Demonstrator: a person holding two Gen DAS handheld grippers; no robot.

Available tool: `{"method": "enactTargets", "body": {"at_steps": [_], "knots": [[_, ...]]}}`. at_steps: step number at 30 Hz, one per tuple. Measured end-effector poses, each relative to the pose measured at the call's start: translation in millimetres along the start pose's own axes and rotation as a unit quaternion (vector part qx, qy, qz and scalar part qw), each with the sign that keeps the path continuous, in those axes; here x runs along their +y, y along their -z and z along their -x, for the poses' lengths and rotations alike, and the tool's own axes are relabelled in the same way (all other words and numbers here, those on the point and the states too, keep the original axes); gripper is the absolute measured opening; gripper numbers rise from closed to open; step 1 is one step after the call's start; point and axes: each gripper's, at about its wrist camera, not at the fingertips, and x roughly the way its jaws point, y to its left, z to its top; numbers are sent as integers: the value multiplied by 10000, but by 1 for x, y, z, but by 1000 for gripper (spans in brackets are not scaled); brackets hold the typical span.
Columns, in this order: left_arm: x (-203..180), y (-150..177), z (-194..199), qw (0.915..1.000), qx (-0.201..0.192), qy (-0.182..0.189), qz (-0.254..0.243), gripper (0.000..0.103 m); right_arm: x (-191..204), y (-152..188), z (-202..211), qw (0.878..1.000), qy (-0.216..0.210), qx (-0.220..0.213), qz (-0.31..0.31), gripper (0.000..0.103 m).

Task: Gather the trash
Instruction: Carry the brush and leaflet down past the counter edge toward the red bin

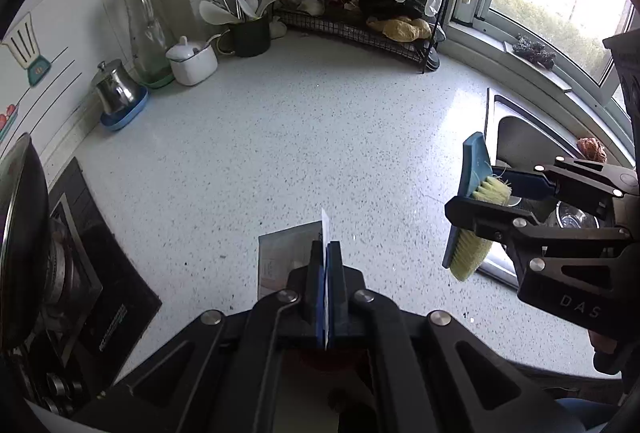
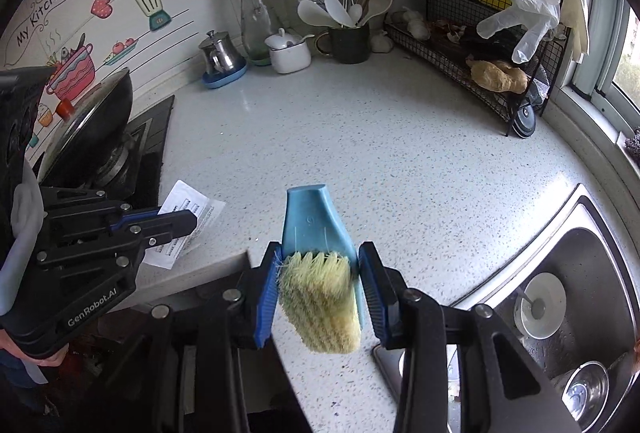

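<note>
My left gripper is shut on a sheet of printed white paper, held edge-on above the speckled countertop. The right wrist view shows the same paper sticking out from the left gripper near the counter's front edge. My right gripper is shut on a blue scrubbing brush with pale yellow bristles facing the camera. In the left wrist view that brush hangs in the right gripper just left of the sink.
A gas stove with a black wok sits at the left. Along the back stand a steel pot, a glass bottle, a white sugar bowl and a utensil mug. A wire rack holds bottles and gloves. The sink contains dishes.
</note>
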Motion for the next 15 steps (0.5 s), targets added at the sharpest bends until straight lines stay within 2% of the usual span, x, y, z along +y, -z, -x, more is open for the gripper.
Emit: {"method": "enactTargets", "body": {"at_steps": [7,15], "knots": [[17,69,28,9997,84,-48,242,1,42,39,10,9997,-88,152,160,36],[28,141,19,9973,483,38,559,1,72,86,-3,9979,-150,582,245,36]]}}
